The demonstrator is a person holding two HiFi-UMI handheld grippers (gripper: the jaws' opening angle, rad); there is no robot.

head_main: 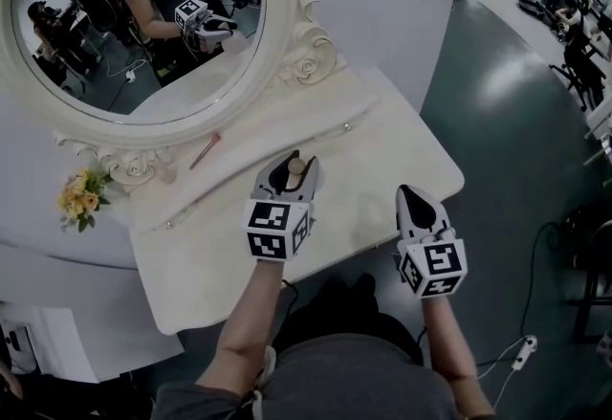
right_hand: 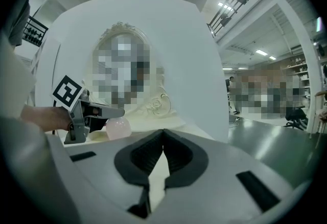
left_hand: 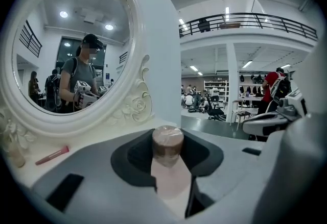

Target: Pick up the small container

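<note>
2 claws over the table (head_main: 382, 155): left claw (head_main: 290, 169) clamped on the small container (left_hand: 167, 149) by its pink body, brown cap pointing ahead (probably for a steady lift); right claw (right_hand: 163, 139) pinched shut, empty, parked aside as spare.

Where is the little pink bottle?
Middle of the head view: the bottle is clamped in the left gripper, over the dressing table, below the mirror.

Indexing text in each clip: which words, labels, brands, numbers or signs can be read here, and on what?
No readable text anywhere.
The left gripper and right gripper carry only black-and-white square markers, no letters.
The small container: no label visible.
The background hall: too small and blurred to read.
</note>
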